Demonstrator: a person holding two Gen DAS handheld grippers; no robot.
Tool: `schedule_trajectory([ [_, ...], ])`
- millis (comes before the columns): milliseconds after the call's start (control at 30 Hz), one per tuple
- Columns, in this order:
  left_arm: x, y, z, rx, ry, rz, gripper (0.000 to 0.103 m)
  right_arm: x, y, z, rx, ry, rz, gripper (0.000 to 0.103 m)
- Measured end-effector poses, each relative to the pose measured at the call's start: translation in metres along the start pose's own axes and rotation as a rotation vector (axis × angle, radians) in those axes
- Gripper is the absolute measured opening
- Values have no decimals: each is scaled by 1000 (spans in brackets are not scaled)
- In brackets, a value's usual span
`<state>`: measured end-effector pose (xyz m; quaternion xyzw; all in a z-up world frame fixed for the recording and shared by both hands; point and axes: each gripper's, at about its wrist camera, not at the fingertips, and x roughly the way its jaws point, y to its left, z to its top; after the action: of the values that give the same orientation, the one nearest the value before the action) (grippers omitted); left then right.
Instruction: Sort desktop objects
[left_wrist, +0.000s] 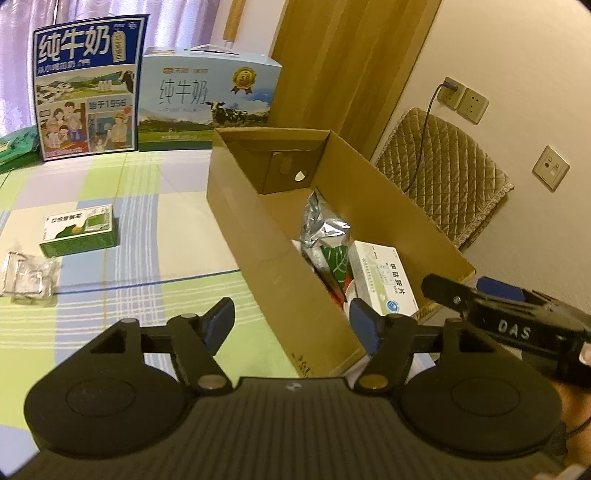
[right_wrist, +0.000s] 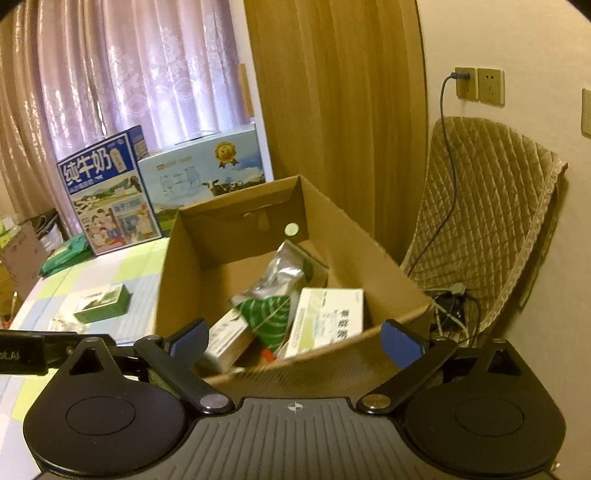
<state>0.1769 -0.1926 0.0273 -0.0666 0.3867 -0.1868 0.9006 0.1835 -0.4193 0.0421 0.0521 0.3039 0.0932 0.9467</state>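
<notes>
I read 纯牛奶 and 1955 on the tall dark-blue cardboard milk carton (left_wrist: 88, 86), 纯牛奶 on the pale-blue carry-handle milk box (left_wrist: 208, 98), and "DAS" on my other black plastic gripper (left_wrist: 513, 325).

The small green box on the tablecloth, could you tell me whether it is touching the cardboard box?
Apart. The left wrist view shows the small green box lying on the tablecloth, with a wide strip of bare cloth separating it from the cardboard box.
</notes>
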Motion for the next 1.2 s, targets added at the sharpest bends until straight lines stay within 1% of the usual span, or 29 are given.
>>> schedule_trajectory([
  [100,-11,7,-6,-2,-5,6,74,-11,10,-6,5,-1,19,100],
  [167,-19,13,-11,6,-11,10,86,-18,16,-11,8,-1,30,101],
  [267,-33,25,-19,24,-11,35,90,-28,25,-20,15,9,45,101],
  [467,-61,66,-37,4,-19,116,101,-38,50,-41,-12,54,81,101],
  [633,-80,102,-51,-8,-9,187,101,-37,78,-53,-51,84,119,101],
  [833,-98,140,-63,-43,-14,248,101,-31,111,-63,-108,118,166,101],
  [1000,-106,164,-66,-53,-21,273,101,-21,132,-69,-160,153,184,101],
  [1200,-99,186,-63,-39,-14,295,101,-5,146,-73,-196,175,189,101],
])
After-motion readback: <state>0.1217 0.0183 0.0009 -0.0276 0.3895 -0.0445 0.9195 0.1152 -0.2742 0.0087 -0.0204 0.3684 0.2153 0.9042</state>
